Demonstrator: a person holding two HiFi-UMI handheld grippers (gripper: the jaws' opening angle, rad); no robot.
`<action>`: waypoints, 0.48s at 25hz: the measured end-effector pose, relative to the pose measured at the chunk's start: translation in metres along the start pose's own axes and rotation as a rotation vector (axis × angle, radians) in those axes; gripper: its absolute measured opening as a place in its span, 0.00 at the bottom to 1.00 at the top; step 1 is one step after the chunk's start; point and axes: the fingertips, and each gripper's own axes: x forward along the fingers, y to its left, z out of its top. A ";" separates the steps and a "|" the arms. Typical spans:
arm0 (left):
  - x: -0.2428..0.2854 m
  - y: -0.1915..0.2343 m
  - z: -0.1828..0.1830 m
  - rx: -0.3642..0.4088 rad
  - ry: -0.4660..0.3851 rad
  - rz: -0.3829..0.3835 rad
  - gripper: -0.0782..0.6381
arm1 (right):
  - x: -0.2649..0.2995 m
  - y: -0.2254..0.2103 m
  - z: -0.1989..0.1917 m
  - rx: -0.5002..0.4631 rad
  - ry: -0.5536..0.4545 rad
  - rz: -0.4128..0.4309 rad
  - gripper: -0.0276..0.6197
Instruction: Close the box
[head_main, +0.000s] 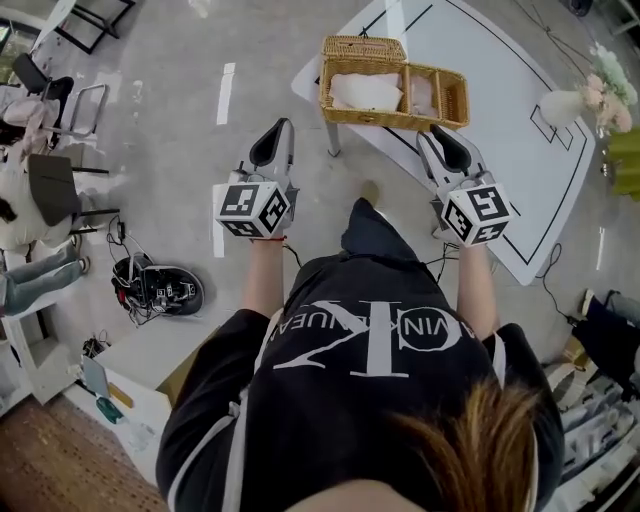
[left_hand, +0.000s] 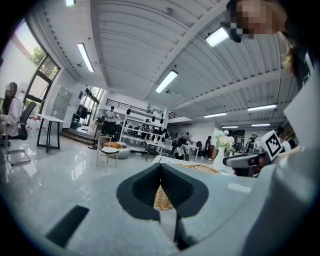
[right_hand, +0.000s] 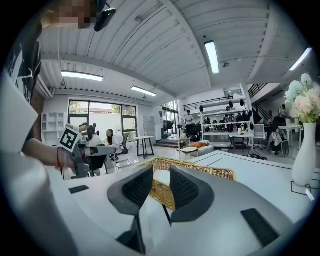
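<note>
The box is a wicker basket (head_main: 436, 96) on the near-left corner of a white table (head_main: 520, 150). Its hinged lid (head_main: 363, 47) stands open at the far side, and a white cloth (head_main: 365, 92) lies inside. My left gripper (head_main: 281, 125) hangs over the floor, left of and nearer than the basket, with its tips touching and nothing held. My right gripper (head_main: 432, 135) hovers just short of the basket's near right corner, open and empty. The wicker wall (right_hand: 200, 170) shows beyond the right gripper (right_hand: 161, 172). A strip of wicker (left_hand: 164, 197) shows behind the left gripper (left_hand: 160, 167).
A white vase of flowers (head_main: 575, 100) stands on the table's right side, tall in the right gripper view (right_hand: 305, 150). Black lines mark the tabletop. Chairs (head_main: 50, 185) and a bundle of cables (head_main: 155, 288) lie on the floor at left. People sit at desks far off.
</note>
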 end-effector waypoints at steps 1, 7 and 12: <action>0.008 0.004 0.004 0.005 0.000 0.000 0.12 | 0.006 -0.004 0.004 -0.004 -0.003 0.002 0.21; 0.054 0.022 0.013 0.006 0.014 -0.003 0.12 | 0.039 -0.029 0.015 0.000 -0.006 0.012 0.21; 0.085 0.031 0.014 0.000 0.036 -0.011 0.12 | 0.062 -0.052 0.022 0.010 0.014 0.016 0.21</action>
